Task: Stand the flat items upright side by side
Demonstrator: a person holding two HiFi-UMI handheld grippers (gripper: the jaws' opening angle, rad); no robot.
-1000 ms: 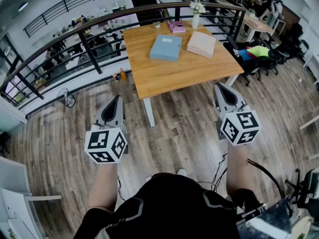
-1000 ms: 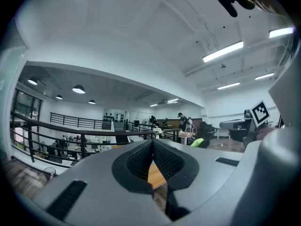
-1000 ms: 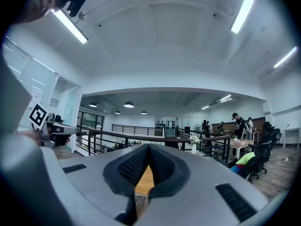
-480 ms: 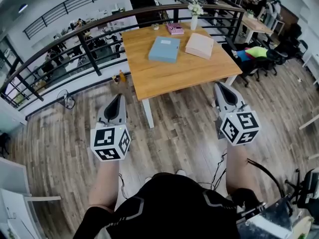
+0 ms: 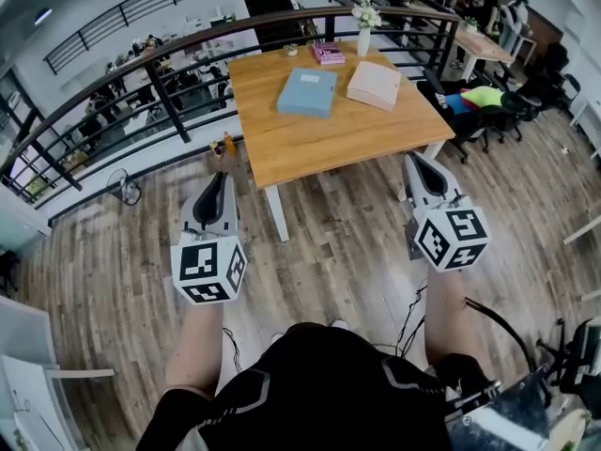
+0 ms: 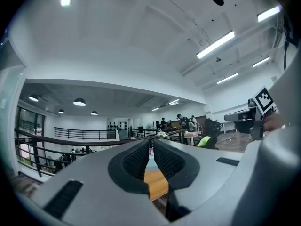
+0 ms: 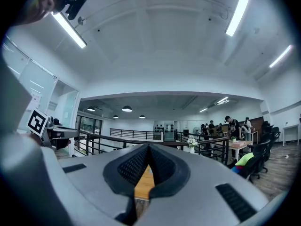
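both grippers hang over the wooden floor (image 5: 347,242), short of the tabletop (image 5: 329,148). the left gripper (image 5: 218,180) and right gripper (image 5: 419,163) each have their fingers (image 6: 136,160) clenched on nothing. the flat items lie on the tabletop's far half: a blue file box (image 5: 307,92), a beige folder (image 5: 376,85) just beside it, and a small pink book (image 5: 329,53) farther back. the book lies near a vase of flowers (image 5: 364,28), so a wide tilt or sweep could likely knock the vase over. clenched fingers would only shove an item along. a thin folder stood alone may slide on the smooth wood or topple unless its neighbour braces it.
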